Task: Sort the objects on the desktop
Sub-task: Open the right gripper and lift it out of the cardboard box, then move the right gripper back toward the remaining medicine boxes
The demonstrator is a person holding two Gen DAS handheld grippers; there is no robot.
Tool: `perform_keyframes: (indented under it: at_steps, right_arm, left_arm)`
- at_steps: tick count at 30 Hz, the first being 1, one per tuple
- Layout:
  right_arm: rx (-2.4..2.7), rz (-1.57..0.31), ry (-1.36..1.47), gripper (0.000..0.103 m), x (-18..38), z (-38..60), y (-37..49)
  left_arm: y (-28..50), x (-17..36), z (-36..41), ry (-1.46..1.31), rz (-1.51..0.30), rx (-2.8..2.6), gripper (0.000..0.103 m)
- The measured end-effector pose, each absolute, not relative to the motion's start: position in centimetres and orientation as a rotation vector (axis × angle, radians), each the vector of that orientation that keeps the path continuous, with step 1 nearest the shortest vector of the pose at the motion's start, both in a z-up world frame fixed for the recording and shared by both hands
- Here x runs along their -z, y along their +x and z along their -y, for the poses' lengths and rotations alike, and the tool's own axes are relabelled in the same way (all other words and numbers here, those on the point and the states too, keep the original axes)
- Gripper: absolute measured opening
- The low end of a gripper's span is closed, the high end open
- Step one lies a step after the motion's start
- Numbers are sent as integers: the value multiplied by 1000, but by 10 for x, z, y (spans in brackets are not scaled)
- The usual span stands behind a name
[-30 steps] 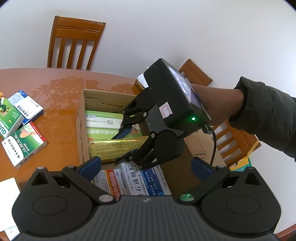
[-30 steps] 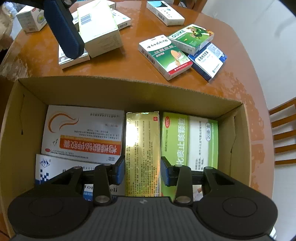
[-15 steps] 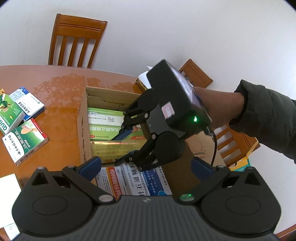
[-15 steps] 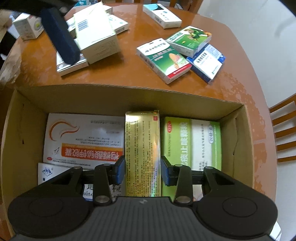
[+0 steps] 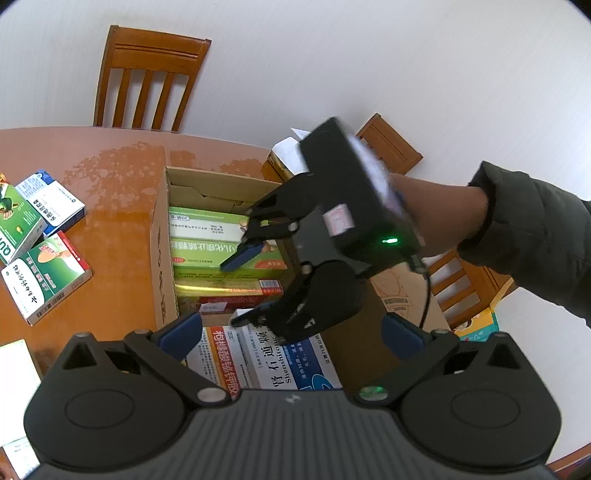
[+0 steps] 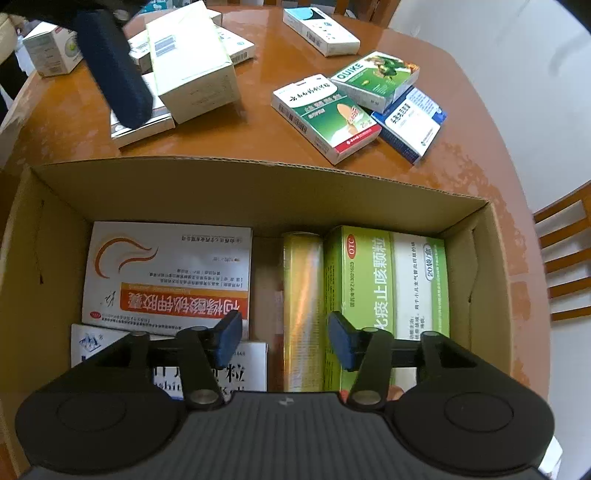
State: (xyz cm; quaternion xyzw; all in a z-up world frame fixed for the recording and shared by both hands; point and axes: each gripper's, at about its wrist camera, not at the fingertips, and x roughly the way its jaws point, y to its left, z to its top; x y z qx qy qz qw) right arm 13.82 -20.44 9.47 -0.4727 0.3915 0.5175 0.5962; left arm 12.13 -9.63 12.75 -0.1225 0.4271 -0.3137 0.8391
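An open cardboard carton stands on the brown table. Inside it a gold box rests on its narrow edge against a green box. A white-and-orange box and a blue-and-white box lie to its left. My right gripper points down into the carton. Its jaws are opening, with the gold box between them but clear of the pads. My left gripper hovers open and empty at the carton's near end.
Loose boxes lie on the table beyond the carton: a green-and-white one, a QUIKE box, a blue one, a tall white one and a teal-topped one. A wooden chair stands behind the table.
The right gripper's jaws have spread and let go of the gold box, which has turned onto its narrow edge beside the green box. The left gripper has stayed still.
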Motion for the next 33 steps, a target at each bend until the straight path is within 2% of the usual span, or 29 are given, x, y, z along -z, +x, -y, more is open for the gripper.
perform_keyframes:
  at_steps: [2,12,18,20,24,28,33]
  right_arm:
    - [-1186,-878,-1089,81,-106,212,134]
    - [-1127,-964,-937,82,-118,237,145]
    - [-1064,-960,-998,82,-109,231,142]
    - [-1053,-901,-1045,82,-110,228,135]
    - [-1008,-839,-922,83,-152,234,144]
    - [-879,-758,-818,92,-195,247,162]
    - [-850,-725,-555,94,-248,239,169]
  left_arm:
    - [122,-128,94,-263,-902,659,103]
    - [121,-127,96,-256,-905,661,103]
    - [118,-127,94,-253,-914,656,103]
    - [112,-131,91,-256,-912,655,103]
    - [88,-137,81,-219,-917,661,103]
    - [62,-142,65,-169,-927,646,103]
    - [35,-137,37,-160,-953,595,103]
